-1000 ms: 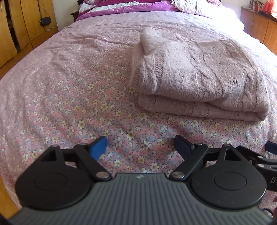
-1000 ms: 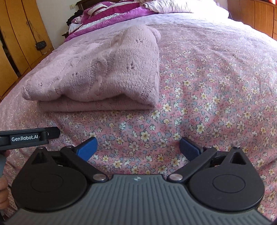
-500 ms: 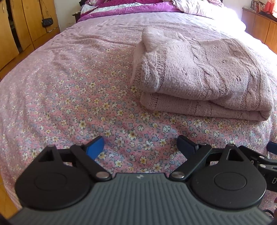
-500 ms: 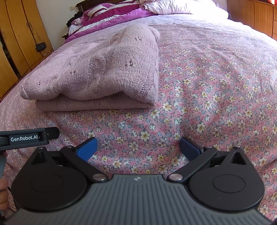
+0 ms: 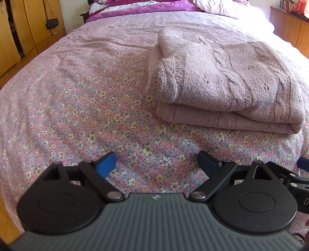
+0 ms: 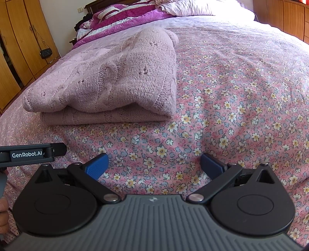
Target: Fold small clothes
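Observation:
A folded pale pink knitted sweater [image 5: 222,85] lies on the floral bedspread [image 5: 81,100], to the upper right in the left wrist view. It also shows in the right wrist view [image 6: 108,83], to the upper left. My left gripper [image 5: 156,160] is open and empty, low over the bedspread, short of the sweater's near left corner. My right gripper [image 6: 153,162] is open and empty, low over the bedspread, short of the sweater's near right corner. Neither gripper touches the sweater.
Purple bedding and pillows [image 6: 123,15] lie at the head of the bed. Wooden wardrobes [image 5: 25,29] stand to the left with a small black bag hanging [image 5: 51,22]. Wooden drawers [image 5: 289,29] stand to the right. The left gripper's body [image 6: 29,154] shows at the right wrist view's left edge.
Both grippers have drawn slightly back from the sweater and tilted a little; the sweater has not moved. Both stay open.

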The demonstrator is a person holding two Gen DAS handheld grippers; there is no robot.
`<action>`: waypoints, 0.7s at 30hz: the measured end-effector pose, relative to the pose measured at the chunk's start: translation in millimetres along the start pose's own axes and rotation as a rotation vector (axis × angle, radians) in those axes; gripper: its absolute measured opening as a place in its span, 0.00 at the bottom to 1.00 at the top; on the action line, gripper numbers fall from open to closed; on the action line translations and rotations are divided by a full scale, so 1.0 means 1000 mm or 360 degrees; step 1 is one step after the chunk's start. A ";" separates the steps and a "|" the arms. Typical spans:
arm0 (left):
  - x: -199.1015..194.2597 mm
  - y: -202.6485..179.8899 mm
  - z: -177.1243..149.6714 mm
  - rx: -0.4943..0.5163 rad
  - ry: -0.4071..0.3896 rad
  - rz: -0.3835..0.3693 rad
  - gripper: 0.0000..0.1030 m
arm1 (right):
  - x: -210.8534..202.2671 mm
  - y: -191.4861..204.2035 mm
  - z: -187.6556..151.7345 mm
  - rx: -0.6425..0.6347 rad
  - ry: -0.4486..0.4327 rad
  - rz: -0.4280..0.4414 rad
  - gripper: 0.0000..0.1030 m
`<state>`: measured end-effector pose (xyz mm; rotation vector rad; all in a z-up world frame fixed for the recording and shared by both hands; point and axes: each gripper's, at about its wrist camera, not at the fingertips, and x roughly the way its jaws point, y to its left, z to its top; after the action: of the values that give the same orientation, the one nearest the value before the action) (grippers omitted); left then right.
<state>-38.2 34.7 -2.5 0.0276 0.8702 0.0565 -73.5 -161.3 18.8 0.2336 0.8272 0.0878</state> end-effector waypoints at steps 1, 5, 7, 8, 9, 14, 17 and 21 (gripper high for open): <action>0.000 0.000 0.000 0.0002 0.0002 0.0000 0.91 | 0.000 0.000 0.000 -0.0001 0.0000 0.0000 1.00; 0.001 0.000 0.001 0.0002 0.0008 0.0000 0.91 | 0.000 0.000 0.000 0.0000 0.0000 0.0000 1.00; 0.001 0.000 0.001 0.0001 0.0008 0.0000 0.91 | 0.000 0.000 0.000 -0.0001 0.0000 0.0000 1.00; 0.001 0.000 0.001 0.0002 0.0007 0.0000 0.91 | 0.000 0.000 0.000 0.0000 -0.0001 0.0001 1.00; 0.001 0.000 0.001 0.0003 0.0008 0.0000 0.91 | 0.000 0.000 0.000 0.0001 -0.0001 0.0002 1.00; 0.001 0.000 0.002 0.0005 0.0009 0.0001 0.91 | 0.000 0.000 0.000 0.0000 0.0000 0.0001 1.00; 0.001 -0.001 0.001 0.0008 0.0012 -0.0002 0.91 | 0.000 0.000 0.000 -0.0002 0.0000 0.0000 1.00; 0.001 0.000 0.001 0.0012 0.0013 -0.0005 0.91 | 0.000 0.000 0.000 -0.0009 0.0001 -0.0005 1.00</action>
<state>-36.9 34.5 -3.1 0.0333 0.8789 0.0505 -73.2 -160.8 19.0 0.2269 0.8275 0.0873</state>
